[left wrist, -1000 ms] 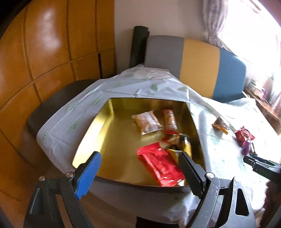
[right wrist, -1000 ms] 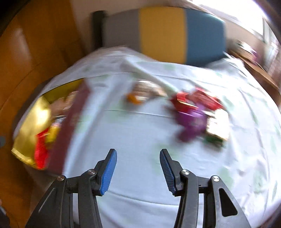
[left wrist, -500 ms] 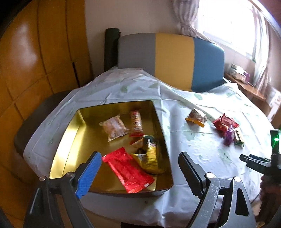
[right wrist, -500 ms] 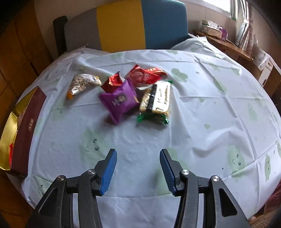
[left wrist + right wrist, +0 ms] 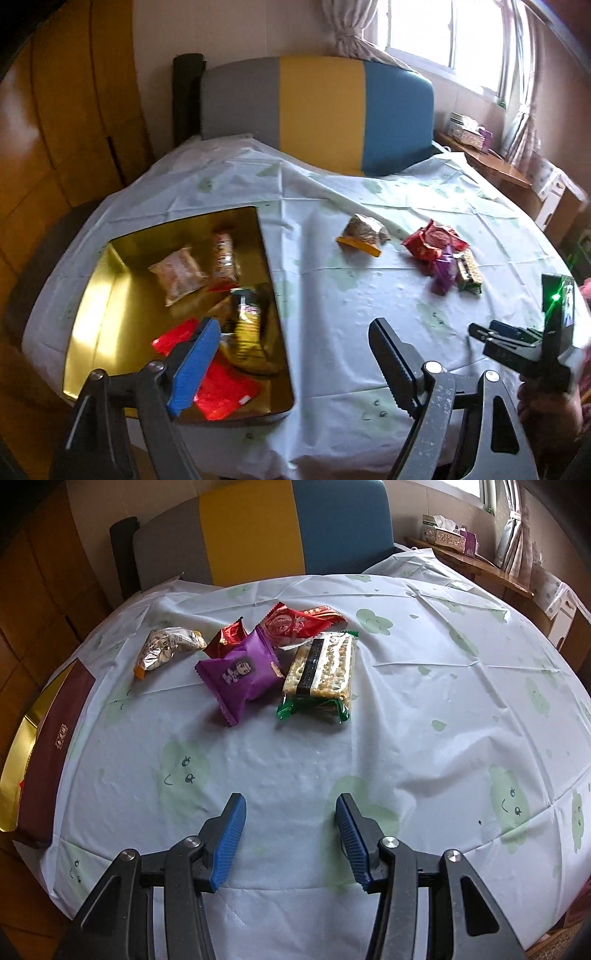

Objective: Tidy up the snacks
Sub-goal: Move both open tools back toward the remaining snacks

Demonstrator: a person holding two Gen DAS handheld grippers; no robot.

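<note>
Bare tablecloth (image 5: 424,716) stretches between the right gripper (image 5: 290,834) and the snack pile, so the near approach lies open. The purple packet (image 5: 242,675) and the green-ended cracker pack (image 5: 321,668) front that pile, touching each other, with red packets (image 5: 295,622) crowded behind. A silver packet (image 5: 168,646) lies apart to the left. Further left the gold tin (image 5: 92,306) holds several packets, though its left half is bare (its raised wall (image 5: 275,295) bars a low sideways entry).
</note>
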